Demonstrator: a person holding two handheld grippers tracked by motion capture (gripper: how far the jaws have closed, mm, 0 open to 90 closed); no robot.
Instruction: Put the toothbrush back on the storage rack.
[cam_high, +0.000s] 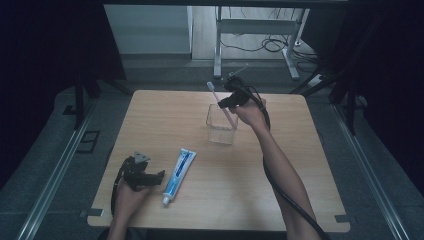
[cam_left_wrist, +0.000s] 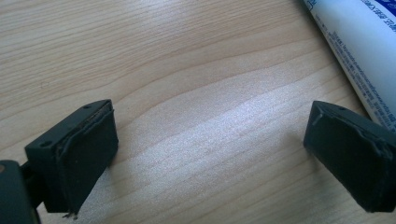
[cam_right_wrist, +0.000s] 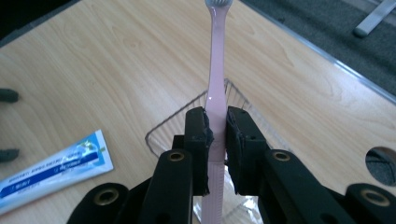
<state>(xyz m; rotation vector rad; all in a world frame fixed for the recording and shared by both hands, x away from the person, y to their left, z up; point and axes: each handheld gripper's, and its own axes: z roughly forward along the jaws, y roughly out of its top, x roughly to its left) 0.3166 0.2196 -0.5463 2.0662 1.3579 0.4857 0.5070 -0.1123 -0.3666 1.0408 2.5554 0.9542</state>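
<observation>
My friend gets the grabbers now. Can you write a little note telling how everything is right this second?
Right gripper: shut on the pink toothbrush, holding it over the clear cup, its lower end inside the cup.
Left gripper: open, holding nothing, low over the table beside the toothpaste tube.
Done: toothbrush picked up and brought to the cup.
Left: probably let the toothbrush go so it stands in the cup. The toothpaste lies flat and untouched; it may be next.
</observation>
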